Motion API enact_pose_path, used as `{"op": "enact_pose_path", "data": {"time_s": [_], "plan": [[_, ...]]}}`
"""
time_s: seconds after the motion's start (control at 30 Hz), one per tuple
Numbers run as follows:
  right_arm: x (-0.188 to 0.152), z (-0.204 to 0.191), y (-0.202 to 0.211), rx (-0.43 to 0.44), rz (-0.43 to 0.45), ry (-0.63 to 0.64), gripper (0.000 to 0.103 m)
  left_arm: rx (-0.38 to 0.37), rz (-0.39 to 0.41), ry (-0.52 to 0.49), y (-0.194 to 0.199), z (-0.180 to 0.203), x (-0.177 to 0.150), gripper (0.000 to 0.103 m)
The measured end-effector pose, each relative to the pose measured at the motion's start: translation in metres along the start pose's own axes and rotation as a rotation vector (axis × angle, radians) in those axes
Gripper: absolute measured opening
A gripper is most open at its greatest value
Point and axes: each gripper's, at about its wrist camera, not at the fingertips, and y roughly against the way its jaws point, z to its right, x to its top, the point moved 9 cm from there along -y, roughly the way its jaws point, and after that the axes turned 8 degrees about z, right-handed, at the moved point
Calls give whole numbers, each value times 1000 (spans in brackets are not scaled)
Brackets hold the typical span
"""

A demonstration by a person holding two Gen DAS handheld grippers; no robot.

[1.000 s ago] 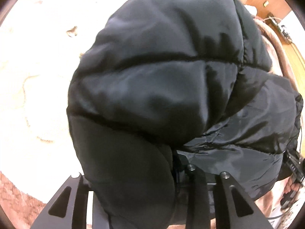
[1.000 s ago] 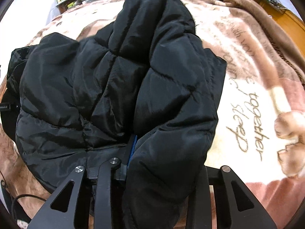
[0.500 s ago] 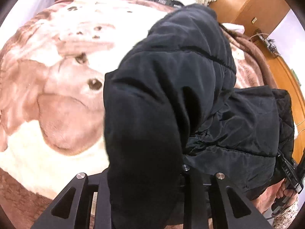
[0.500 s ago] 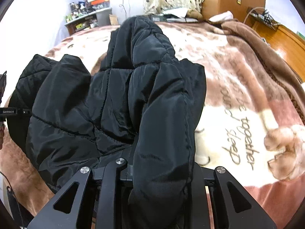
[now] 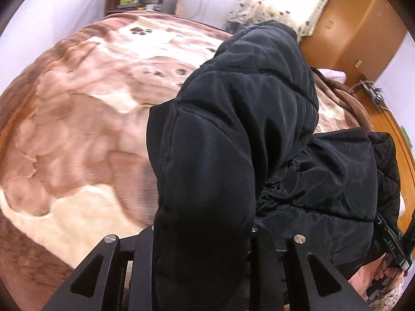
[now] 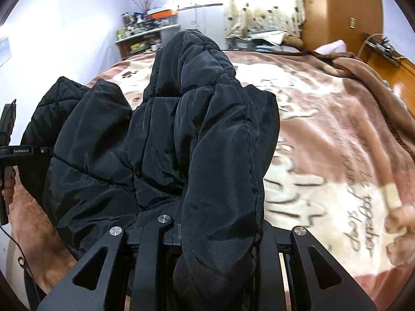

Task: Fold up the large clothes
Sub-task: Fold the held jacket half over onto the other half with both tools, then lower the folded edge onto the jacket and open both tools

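Observation:
A black quilted puffer jacket (image 5: 233, 134) hangs bunched in front of both cameras, lifted off the bed. My left gripper (image 5: 202, 254) is shut on one thick edge of it, which drapes over the fingers and hides the tips. My right gripper (image 6: 215, 243) is shut on another padded edge of the jacket (image 6: 181, 134). The rest of the jacket trails down toward the brown and cream blanket (image 5: 77, 142). The right gripper's body shows at the lower right of the left wrist view (image 5: 391, 243). The left gripper's body shows at the left edge of the right wrist view (image 6: 15, 150).
The bed blanket (image 6: 337, 142) has a dog print and lettering. A cluttered shelf (image 6: 145, 36) and a curtained window (image 6: 259, 7) stand beyond the bed's far end. A wooden wardrobe (image 5: 358, 26) stands at the right, with wooden floor (image 6: 404, 77) beside the bed.
Both grippers have risen and tilted up with the jacket. The cameras now show the far wall, shelf and wardrobe, and the jacket hangs longer and narrower.

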Motion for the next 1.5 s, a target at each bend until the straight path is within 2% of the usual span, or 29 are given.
{"op": "enact_pose_path", "data": {"time_s": [0.13, 0.17, 0.27, 0.33, 0.4, 0.63, 0.73, 1.0, 1.2, 1.27, 1.3, 1.4, 1.5], "plan": [[7, -16, -32, 37, -12, 4, 22, 49, 3, 19, 0, -42, 21, 26], [6, -22, -35, 45, -16, 0, 22, 60, 3, 19, -6, -40, 24, 26], [1, -38, -49, 71, -34, -20, 22, 84, -2, 44, -13, -85, 29, 26], [-1, -45, -56, 89, -35, -47, 22, 89, -1, 71, 3, -137, 26, 26], [-4, -50, -60, 88, -31, -63, 22, 91, 1, 73, 5, -154, 26, 26], [-25, -44, -71, 48, -65, -89, 23, 116, -34, 83, -21, -180, 19, 28], [-33, -42, -75, 37, -79, -100, 24, 124, -53, 101, -26, -195, 10, 31], [-48, -27, -90, 35, -110, -176, 30, 154, -65, 75, -36, -200, 5, 43], [-55, -22, -96, 22, -133, -173, 38, 158, -71, 78, -41, -207, 2, 52], [-56, -20, -97, 16, -142, -186, 42, 165, -73, 85, -42, -212, 2, 60], [-56, -20, -97, 12, -147, -191, 44, 163, -68, 97, -41, -214, 3, 60], [-53, -16, -90, 14, -147, -229, 50, 120, -46, 131, -37, -221, 6, 60], [-47, -12, -79, -2, -138, -204, 57, 85, -22, 209, -25, -234, 11, 63]]}}
